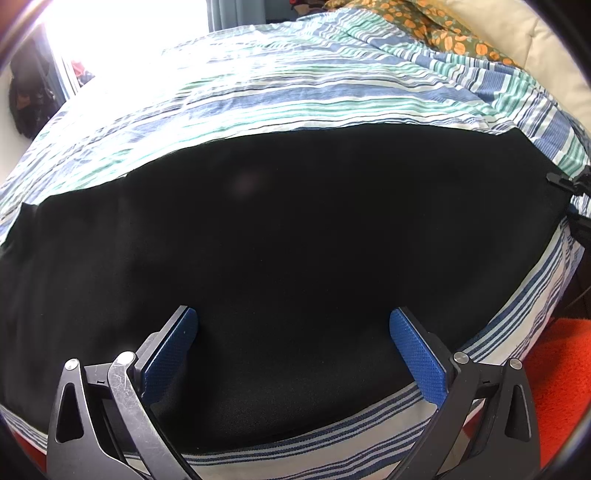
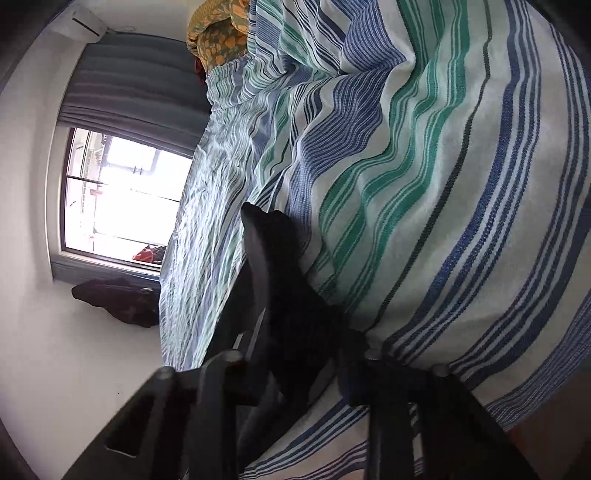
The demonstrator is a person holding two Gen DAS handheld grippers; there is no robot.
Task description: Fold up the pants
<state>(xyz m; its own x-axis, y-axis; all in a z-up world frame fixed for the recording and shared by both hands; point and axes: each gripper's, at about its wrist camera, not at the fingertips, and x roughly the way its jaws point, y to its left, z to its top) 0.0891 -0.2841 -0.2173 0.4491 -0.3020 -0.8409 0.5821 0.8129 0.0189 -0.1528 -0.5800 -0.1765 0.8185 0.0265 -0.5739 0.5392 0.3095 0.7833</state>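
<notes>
The black pants (image 1: pixel 280 236) lie flat across the striped bedspread (image 1: pixel 258 92), filling the middle of the left wrist view. My left gripper (image 1: pixel 293 325) is open and empty, its blue pads (image 1: pixel 417 354) hovering over the near part of the pants. My right gripper (image 2: pixel 295 332) is rolled sideways and shut on the pants' edge (image 2: pixel 273 243), which stands up as a dark pinched fold. It also shows at the right edge of the left wrist view (image 1: pixel 570 184), at the pants' right end.
An orange-flowered pillow (image 1: pixel 436 26) lies at the head of the bed. A bright window (image 2: pixel 122 192) and dark clothes on the floor (image 2: pixel 118 299) are beyond the bed. An orange rug (image 1: pixel 557 362) lies beside the bed.
</notes>
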